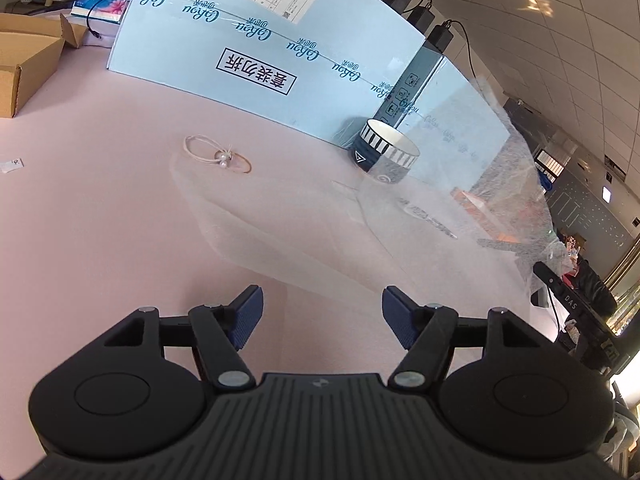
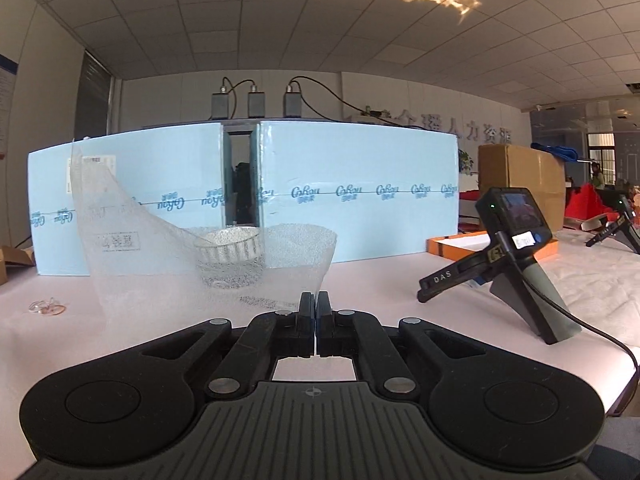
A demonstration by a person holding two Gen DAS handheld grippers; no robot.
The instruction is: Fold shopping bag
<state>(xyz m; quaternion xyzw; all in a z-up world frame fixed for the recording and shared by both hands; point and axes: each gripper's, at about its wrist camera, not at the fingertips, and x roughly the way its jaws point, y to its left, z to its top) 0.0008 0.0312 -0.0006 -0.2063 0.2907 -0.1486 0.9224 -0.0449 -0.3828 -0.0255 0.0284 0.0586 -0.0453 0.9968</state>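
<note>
Translucent, finely dimpled plastic bag (image 2: 132, 248), glossy ceramic cup (image 1: 386, 148) — matt pink table (image 1: 100, 220)

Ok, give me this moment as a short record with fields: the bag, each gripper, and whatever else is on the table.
bag: translucent textured plastic shopping bag, one part lifted, the rest on the pink table
right gripper: jaws shut, pinching the bag's edge
left gripper: open, nothing between the fingers, near the bag's front edge
bowl: black and white striped ceramic bowl, upright, behind the lifted film
hair ties: thin loops with pearl beads, beside the bag
backdrop: pale blue printed boxes
</note>
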